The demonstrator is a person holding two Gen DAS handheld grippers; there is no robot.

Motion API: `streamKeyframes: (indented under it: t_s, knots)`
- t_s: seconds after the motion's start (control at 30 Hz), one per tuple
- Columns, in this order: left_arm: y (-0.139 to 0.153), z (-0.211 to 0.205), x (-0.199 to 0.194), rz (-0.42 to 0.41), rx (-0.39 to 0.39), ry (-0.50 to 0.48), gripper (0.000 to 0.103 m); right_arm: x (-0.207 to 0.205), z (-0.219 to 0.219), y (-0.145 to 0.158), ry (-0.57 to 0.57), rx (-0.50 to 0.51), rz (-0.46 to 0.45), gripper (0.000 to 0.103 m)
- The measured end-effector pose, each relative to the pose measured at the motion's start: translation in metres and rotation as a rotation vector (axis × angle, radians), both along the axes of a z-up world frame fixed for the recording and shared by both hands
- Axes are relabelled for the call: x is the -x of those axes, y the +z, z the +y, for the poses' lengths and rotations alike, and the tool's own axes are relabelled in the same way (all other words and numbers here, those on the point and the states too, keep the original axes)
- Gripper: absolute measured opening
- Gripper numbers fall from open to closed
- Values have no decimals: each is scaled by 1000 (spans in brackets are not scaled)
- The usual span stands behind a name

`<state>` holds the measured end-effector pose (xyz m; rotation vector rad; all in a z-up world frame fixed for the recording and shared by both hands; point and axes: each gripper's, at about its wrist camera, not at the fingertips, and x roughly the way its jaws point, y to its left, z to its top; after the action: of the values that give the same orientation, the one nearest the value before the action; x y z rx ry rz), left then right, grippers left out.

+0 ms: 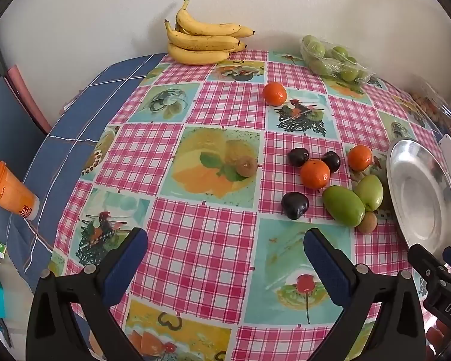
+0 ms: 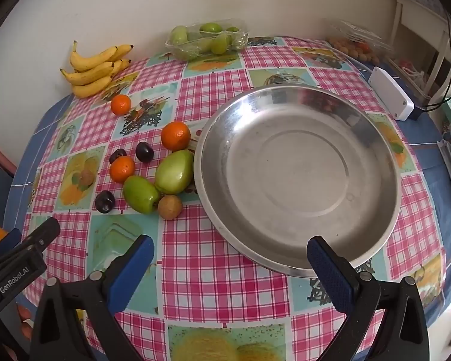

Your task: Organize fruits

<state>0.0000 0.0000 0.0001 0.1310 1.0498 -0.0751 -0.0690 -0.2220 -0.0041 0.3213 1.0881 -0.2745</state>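
Both tools gape wide with nothing between the pads, left gripper (image 1: pixel 225 258) and right gripper (image 2: pixel 230 266), tilted down over the table (image 2: pixel 225 270); pink-check fruit-print cloth over blue cloth, white wall behind; steel bowl (image 2: pixel 297 258) bare inside; banana bunch (image 1: pixel 204 42) and bagged green fruit (image 1: pixel 330 57) at wall; loose green fruits (image 2: pixel 156 185), oranges (image 1: pixel 315 174), dark plums (image 1: pixel 294 205) just left of bowl; "GenRobot.AI" on the left gripper's body.

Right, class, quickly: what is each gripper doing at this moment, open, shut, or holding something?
Left gripper: open, nothing between its fingers, only tablecloth below.
Right gripper: open, holding nothing, poised near the rim of the metal plate.
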Motion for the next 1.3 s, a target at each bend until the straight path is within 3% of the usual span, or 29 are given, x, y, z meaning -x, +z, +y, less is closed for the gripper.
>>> streamKeyframes:
  t_s: [1.1,1.3]
  knots:
    - [1,0,-1,-7,-1,6,103,1,-2,2,-13,-3,-4,103]
    - [4,1,0,-44,-16,11,103,1,-2,2,-12,-6,-5,103]
